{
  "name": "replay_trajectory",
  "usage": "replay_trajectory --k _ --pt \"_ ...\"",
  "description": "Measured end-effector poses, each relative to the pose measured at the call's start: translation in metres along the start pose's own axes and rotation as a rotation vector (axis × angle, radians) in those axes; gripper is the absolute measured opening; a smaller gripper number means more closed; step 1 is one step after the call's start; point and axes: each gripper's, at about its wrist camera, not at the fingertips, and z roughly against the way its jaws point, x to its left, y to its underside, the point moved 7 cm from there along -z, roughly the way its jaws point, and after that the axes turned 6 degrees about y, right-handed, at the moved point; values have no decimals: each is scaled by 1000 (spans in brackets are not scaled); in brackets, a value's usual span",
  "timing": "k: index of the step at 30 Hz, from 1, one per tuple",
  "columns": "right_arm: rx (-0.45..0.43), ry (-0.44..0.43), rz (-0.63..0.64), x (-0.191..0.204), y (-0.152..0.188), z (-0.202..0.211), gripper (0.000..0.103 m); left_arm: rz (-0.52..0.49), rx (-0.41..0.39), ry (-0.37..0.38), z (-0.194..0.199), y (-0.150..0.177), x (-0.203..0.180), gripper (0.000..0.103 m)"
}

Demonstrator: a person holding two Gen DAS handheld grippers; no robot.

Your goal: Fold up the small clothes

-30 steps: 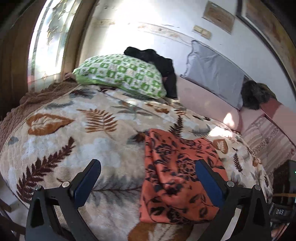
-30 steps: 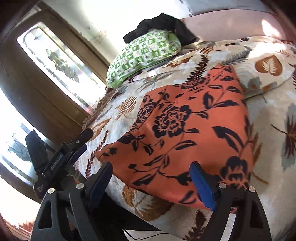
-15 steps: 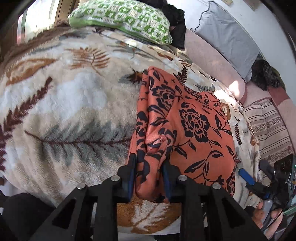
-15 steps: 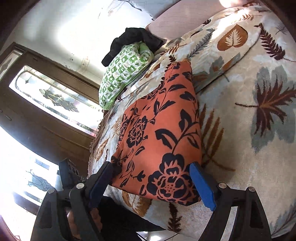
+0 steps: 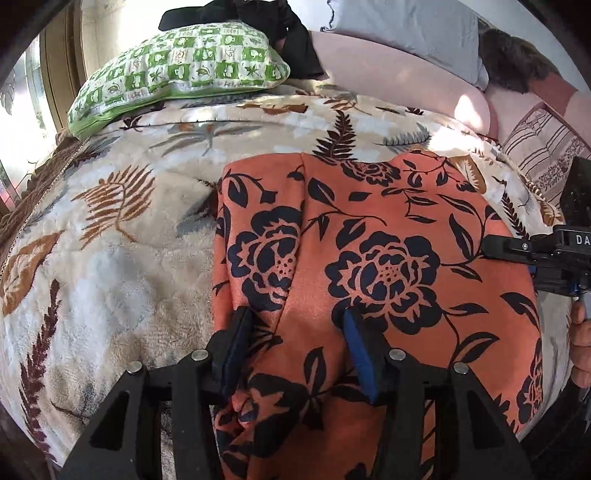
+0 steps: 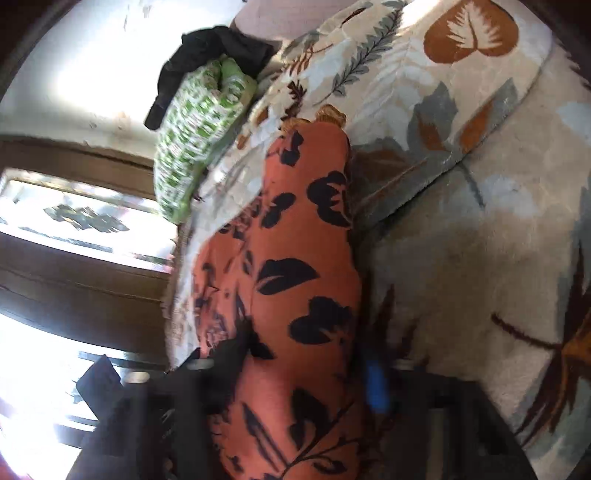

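Jaws of the left gripper (image 5: 295,347) stand partly apart, with a raised fold of the orange floral garment (image 5: 369,258) bunched between the blue pads (image 5: 360,354); the cloth touches both pads, though how firmly they press cannot be told. Jaws of the right gripper (image 6: 306,373) straddle the garment's other near edge in a blurred view, so their grip likewise cannot be told. Seen from the left wrist, the right gripper sits at 3 o'clock on the garment's edge, a hand (image 5: 580,347) behind it. The garment lies on a leaf-patterned blanket (image 5: 110,258), spreading from 6 o'clock toward centre. At 11 o'clock rests a green checked pillow (image 5: 177,77), with a black cloth (image 5: 266,18) touching its far side. A grey pillow (image 5: 406,33) leans at 1 o'clock, above a pink bolster (image 5: 399,77).
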Motion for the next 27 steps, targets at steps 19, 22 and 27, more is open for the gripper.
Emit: replay_trajectory --k 19,22,27 --pt "12 -48 -148 -19 84 37 75 56 -7 42 11 37 16 69" --pt "63 -23 -143 -23 98 17 29 107 -10 49 24 32 22 66" --pt "41 51 -77 -19 97 26 26 68 -21 16 33 40 20 66"
